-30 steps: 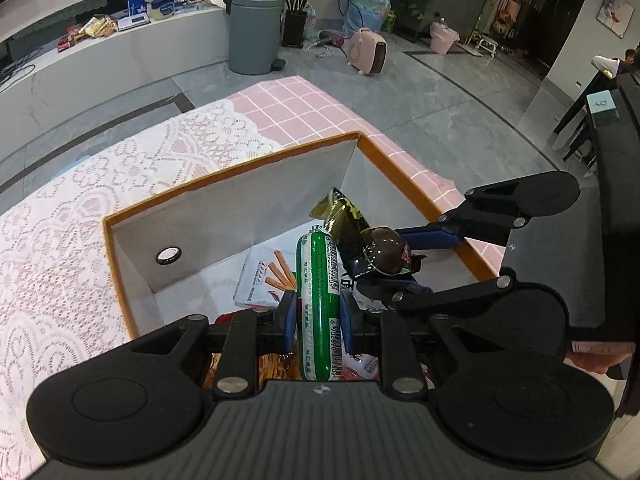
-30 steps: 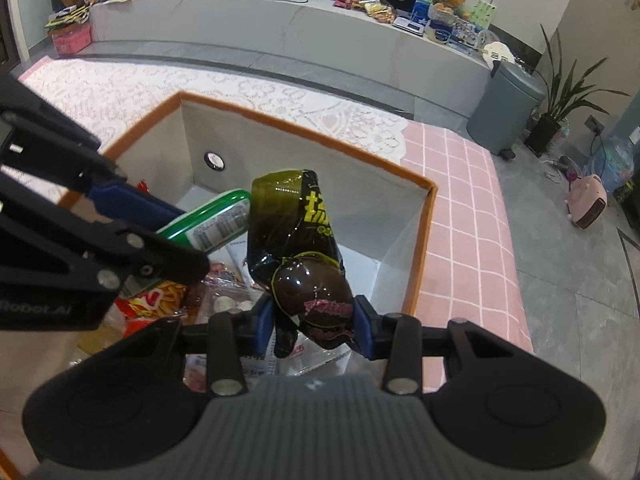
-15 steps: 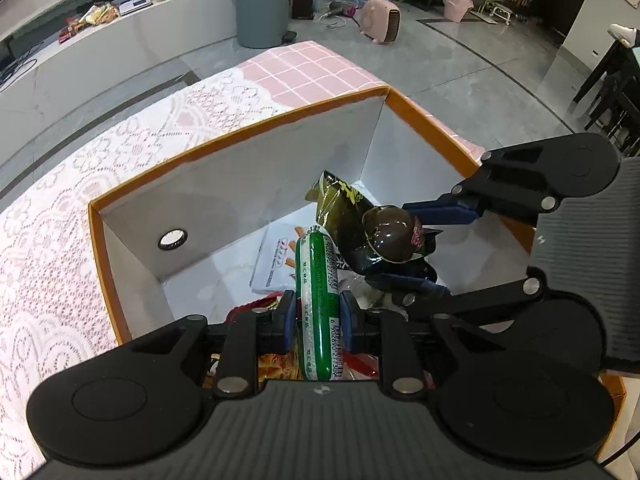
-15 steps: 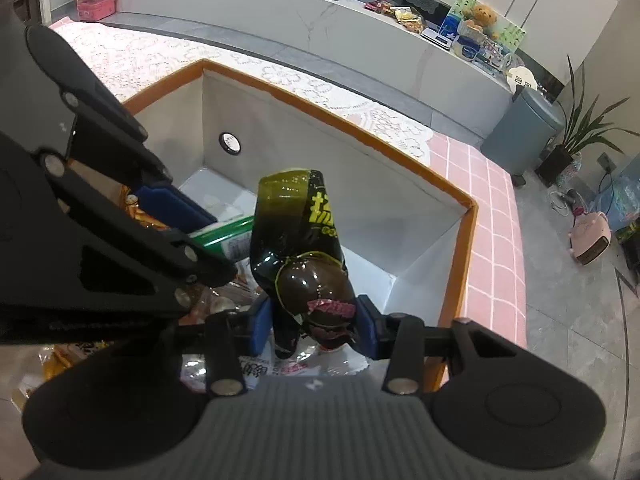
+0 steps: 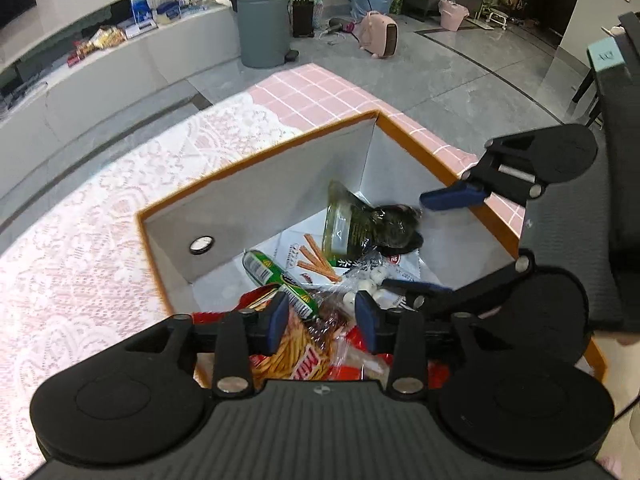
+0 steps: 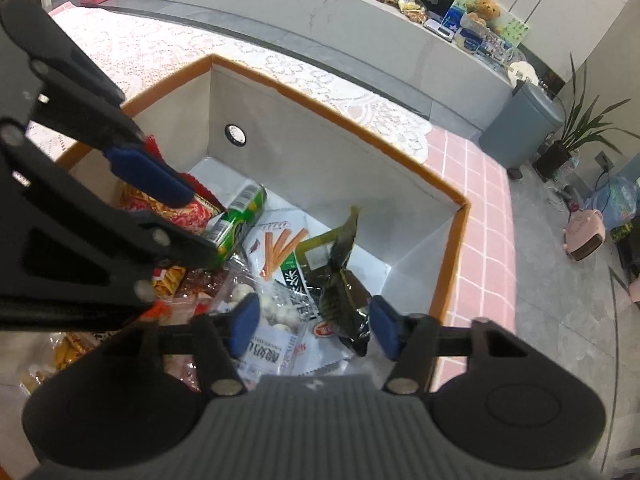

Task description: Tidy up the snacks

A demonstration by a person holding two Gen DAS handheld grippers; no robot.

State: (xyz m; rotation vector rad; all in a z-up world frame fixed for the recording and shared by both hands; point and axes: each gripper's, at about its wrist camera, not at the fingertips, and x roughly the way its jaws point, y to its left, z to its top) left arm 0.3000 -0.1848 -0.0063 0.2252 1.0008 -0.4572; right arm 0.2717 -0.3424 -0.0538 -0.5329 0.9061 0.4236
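An orange-rimmed box (image 5: 256,162) with grey inner walls holds several snack packs. A green sausage tube (image 5: 276,276) lies loose in it, also in the right wrist view (image 6: 240,220). A dark green packet (image 5: 368,228) lies in the far corner, also in the right wrist view (image 6: 340,280). My left gripper (image 5: 322,318) is open and empty above the snacks. My right gripper (image 6: 314,326) is open and empty over the box; it also shows in the left wrist view (image 5: 434,240).
The box (image 6: 340,120) sits on a pink table with a lace cloth (image 5: 100,220). A white pack with orange sticks (image 5: 308,256) and a red fries bag (image 5: 296,352) lie inside. A grey bin (image 5: 262,24) and a counter stand beyond.
Both grippers have opened. The green sausage tube dropped from the left gripper and the dark green packet from the right; both now lie in the box.
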